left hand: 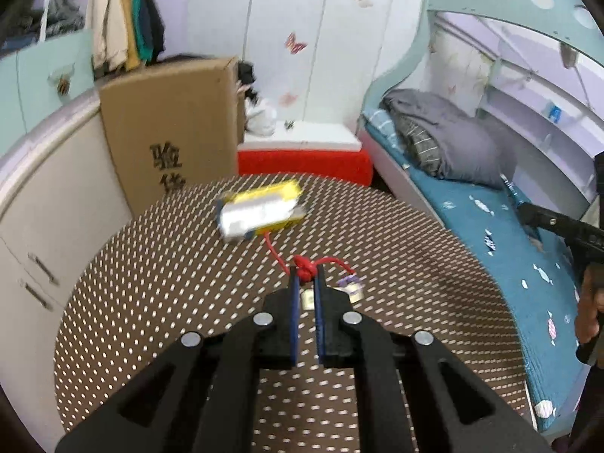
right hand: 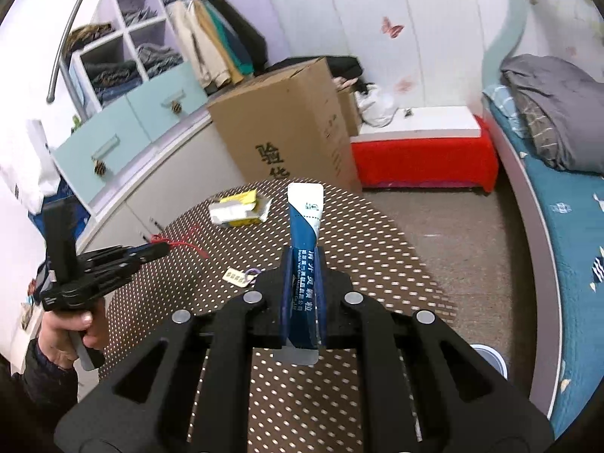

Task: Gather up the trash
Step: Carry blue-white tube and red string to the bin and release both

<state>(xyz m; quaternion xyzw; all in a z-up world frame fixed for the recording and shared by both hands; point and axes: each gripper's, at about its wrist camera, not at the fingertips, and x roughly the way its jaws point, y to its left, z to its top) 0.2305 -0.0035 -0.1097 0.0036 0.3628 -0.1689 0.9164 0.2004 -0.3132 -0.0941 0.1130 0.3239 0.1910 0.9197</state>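
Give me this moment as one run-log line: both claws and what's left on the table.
left claw: shut on red string | right claw: shut on blue sachet | dotted table: yellow wrapper, paper tag

Black tool [right hand: 302, 264], blue pads [left hand: 295, 302], dark sleeve [right hand: 49, 377]

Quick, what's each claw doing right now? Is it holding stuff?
Left claw: closed on the red string.
Right claw: closed on the blue and white packet.
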